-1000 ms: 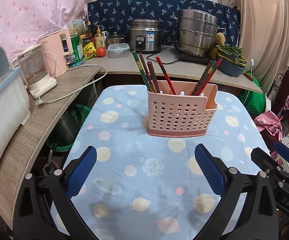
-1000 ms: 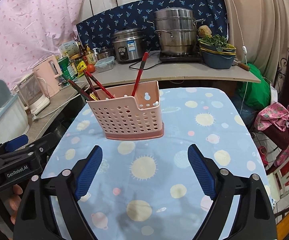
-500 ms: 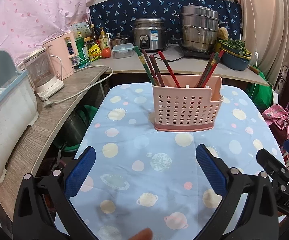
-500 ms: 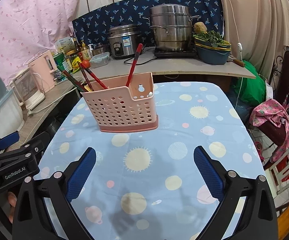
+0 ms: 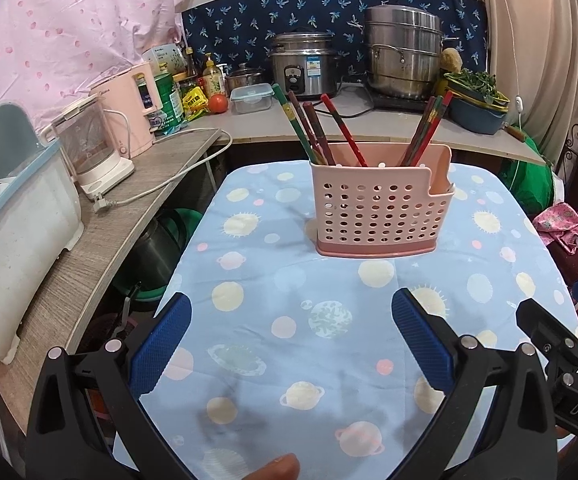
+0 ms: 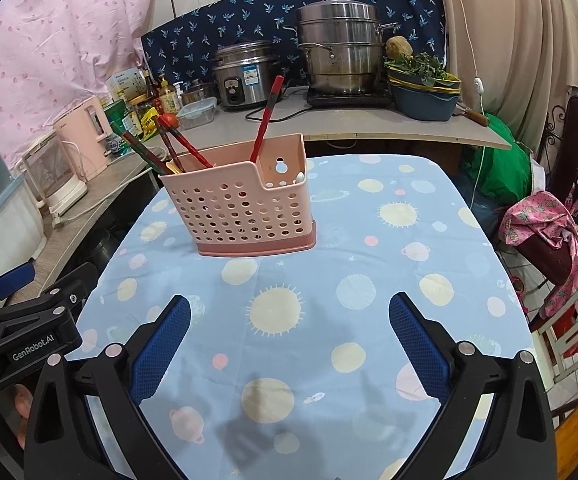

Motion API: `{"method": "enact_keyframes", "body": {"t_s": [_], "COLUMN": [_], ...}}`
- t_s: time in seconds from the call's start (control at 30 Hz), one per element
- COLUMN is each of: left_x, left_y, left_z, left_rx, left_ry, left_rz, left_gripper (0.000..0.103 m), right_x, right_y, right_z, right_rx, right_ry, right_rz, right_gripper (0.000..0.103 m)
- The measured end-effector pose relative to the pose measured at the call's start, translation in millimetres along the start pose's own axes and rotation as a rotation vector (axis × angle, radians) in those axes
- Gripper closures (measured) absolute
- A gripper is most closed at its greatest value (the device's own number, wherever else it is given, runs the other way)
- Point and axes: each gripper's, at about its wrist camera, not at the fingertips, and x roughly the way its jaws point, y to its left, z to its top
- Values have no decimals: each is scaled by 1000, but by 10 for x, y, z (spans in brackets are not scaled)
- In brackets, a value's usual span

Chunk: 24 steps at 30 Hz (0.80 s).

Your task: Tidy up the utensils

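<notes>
A pink perforated utensil basket (image 5: 377, 208) stands on the table's blue planet-print cloth (image 5: 329, 320); it also shows in the right wrist view (image 6: 245, 204). Several red and green chopsticks (image 5: 317, 124) lean in its left compartment, more chopsticks (image 5: 429, 124) in its right one. In the right wrist view one red chopstick (image 6: 267, 116) stands near the basket's right end. My left gripper (image 5: 293, 344) is open and empty, well short of the basket. My right gripper (image 6: 289, 344) is open and empty, also short of it.
A wooden counter (image 5: 89, 256) runs along the left with a white kettle (image 5: 93, 148) and a plastic bin (image 5: 13, 232). The back counter holds a rice cooker (image 5: 303, 64) and a steel steamer pot (image 5: 403, 52). A chair with pink cloth (image 6: 549, 236) stands right of the table.
Both grippers have drawn back from the basket, which now looks smaller and farther away. Both stay open and empty.
</notes>
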Motion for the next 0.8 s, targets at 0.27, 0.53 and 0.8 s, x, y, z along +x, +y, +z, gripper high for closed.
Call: {"method": "enact_keyframes", "body": {"t_s": [0.27,0.53,0.8], "left_x": [35,56,84], "left_y": [4,-3,18], "left_z": [-1,1,6], "left_rx": [0,3,-21], "left_ry": [10,16,31], "left_rz": [2,13,27], "left_gripper": [7,7,7], "right_x": [32,41,44], "right_y": [34,27,-10], "right_z": [-1,-1,10], "right_rx": [-17,-11,-3], "right_ry": [10,8,9], "right_rz": [-5,-3,-8], "right_gripper": [7,7,7]}}
